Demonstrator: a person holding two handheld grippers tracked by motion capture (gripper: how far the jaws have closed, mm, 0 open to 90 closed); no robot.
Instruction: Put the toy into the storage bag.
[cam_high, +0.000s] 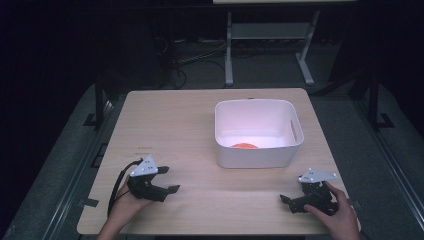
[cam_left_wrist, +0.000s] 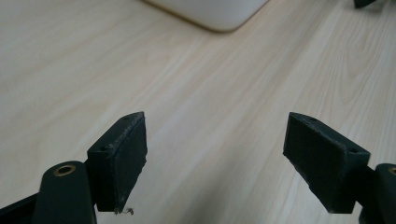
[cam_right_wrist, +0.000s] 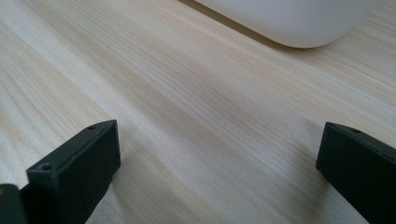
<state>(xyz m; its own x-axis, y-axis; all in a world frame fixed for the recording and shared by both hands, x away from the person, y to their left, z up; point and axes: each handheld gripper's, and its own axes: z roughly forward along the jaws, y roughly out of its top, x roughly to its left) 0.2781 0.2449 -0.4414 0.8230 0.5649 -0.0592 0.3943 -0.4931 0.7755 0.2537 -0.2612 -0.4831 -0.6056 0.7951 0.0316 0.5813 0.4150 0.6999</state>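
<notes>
While high view reveals orange object (cam_high: 244, 145) inside bin (cam_high: 258, 156), tongs gaping

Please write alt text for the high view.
A white plastic bin holding something orange stands on a light wooden table. Nearer the camera, the left gripper and right gripper rest open, each held by a hand.

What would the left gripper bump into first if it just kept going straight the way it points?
Probably the white bin: the left gripper, fingers open, faces its near corner across bare table. Depth is unclear.

Orange thing (cam_high: 244, 145), seemingly flat, half-hidden in bin (cam_high: 258, 156)
</notes>
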